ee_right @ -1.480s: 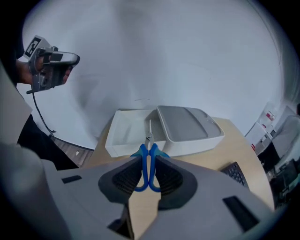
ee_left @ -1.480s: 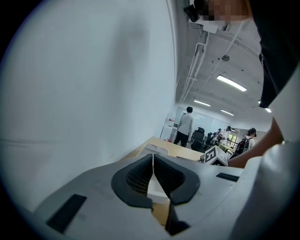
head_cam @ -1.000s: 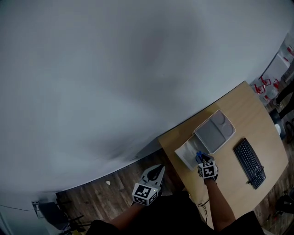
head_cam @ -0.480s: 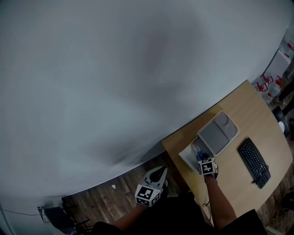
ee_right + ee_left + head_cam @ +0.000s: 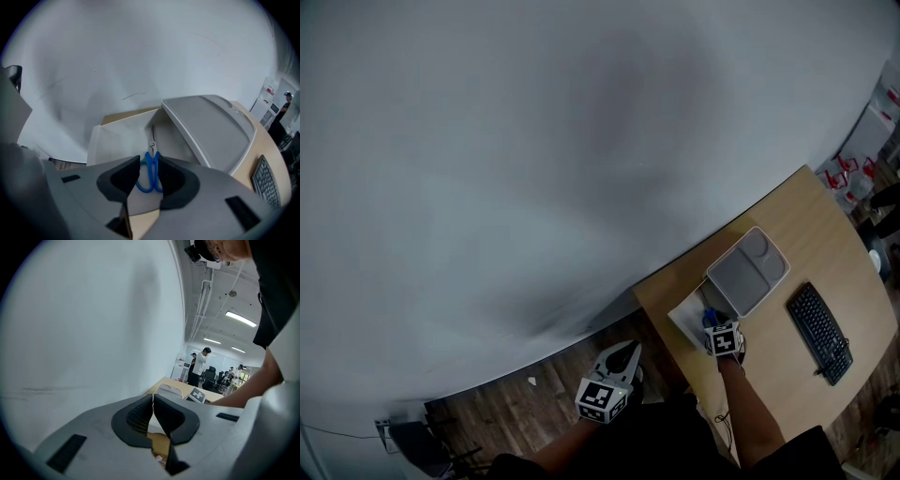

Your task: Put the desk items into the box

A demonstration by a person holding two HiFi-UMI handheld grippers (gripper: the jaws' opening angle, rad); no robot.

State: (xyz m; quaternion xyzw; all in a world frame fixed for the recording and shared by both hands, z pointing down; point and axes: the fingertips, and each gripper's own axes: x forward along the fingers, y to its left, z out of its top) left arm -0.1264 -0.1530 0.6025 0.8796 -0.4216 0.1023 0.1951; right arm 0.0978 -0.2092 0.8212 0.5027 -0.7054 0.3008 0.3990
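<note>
Over the desk (image 5: 787, 225), seen from the head, the right gripper (image 5: 712, 326) hung at the open box (image 5: 684, 317), whose contents were too small to make out. The left gripper (image 5: 625, 349) hovered off the desk, above the floor (image 5: 502, 408). Its own view showed jaws pressed together, empty. Only the right gripper view revealed blue-handled scissors (image 5: 151, 171) lying inside the box, between its opening jaws.

Left gripper (image 5: 153, 398), jaws together.
</note>
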